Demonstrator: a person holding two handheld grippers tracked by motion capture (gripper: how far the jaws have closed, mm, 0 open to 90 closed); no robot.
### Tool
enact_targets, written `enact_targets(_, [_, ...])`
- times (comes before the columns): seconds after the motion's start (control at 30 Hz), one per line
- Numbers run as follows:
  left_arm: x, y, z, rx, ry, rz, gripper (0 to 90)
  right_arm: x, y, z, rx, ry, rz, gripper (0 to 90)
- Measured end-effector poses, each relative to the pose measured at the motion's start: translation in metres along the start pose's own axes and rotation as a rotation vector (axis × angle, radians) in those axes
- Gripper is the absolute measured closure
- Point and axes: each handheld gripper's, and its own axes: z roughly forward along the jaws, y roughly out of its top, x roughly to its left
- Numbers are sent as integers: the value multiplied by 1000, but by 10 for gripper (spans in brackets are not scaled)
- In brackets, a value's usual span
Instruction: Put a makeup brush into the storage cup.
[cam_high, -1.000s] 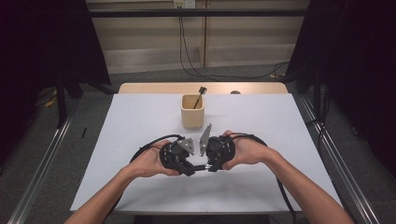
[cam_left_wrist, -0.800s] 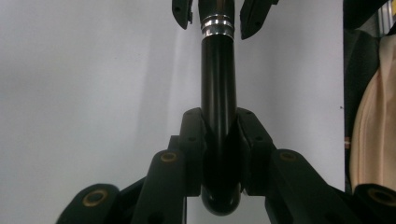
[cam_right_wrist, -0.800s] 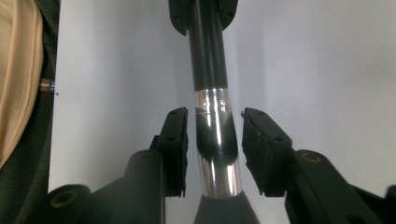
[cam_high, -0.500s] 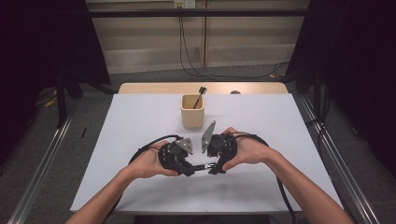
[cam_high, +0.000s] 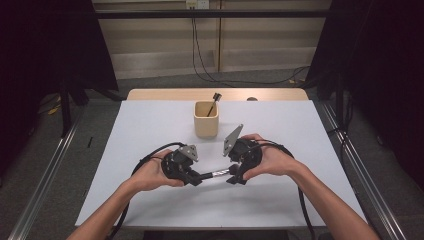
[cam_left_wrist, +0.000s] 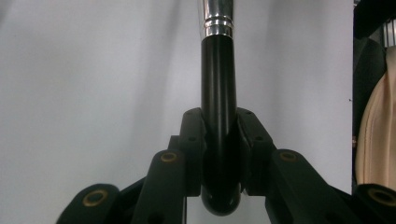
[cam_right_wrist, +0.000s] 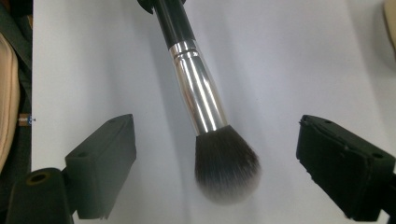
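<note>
the left gripper (cam_high: 196, 178) sits low over the white table (cam_high: 150, 130), held in the person's left hand (cam_high: 150, 172), and its jaws are pinched tight on the black handle end of a makeup brush (cam_high: 216, 174). in the left gripper view that handle (cam_left_wrist: 218, 116) runs straight up between the two pads, its rounded butt poking out below them, with the silver ferrule beyond. the brush lies level above the table, bridging the gap between the two grippers. to its right the right gripper (cam_high: 234, 175), in the right hand (cam_high: 270, 161), has just been opening; its jaws stand wide apart, and in the right gripper view the dark bristle head (cam_right_wrist: 226, 169) hangs between the pads touching neither. farther back, near the table's middle, a wooden cup (cam_high: 206, 119) holds another small brush (cam_high: 215, 100).
</note>
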Motion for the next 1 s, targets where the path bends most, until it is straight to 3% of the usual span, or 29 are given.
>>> enact_targets(0.23, [-4,-8,0,-37,-4,-14,748,-2,-7,-7,-38,-20,36,84])
enact_targets(0.4, [-4,-13,-9,-69,2,-27,748,-3,-15,-12,-64,-25,54,70])
enact_targets(0.6, [-10,-18,-12,-71,20,-21,748,-2,-26,-6,-64,-21,88,49])
enact_targets(1.0, [-12,-31,-22,-130,37,-65,747,0,-49,-15,-114,-20,133,36])
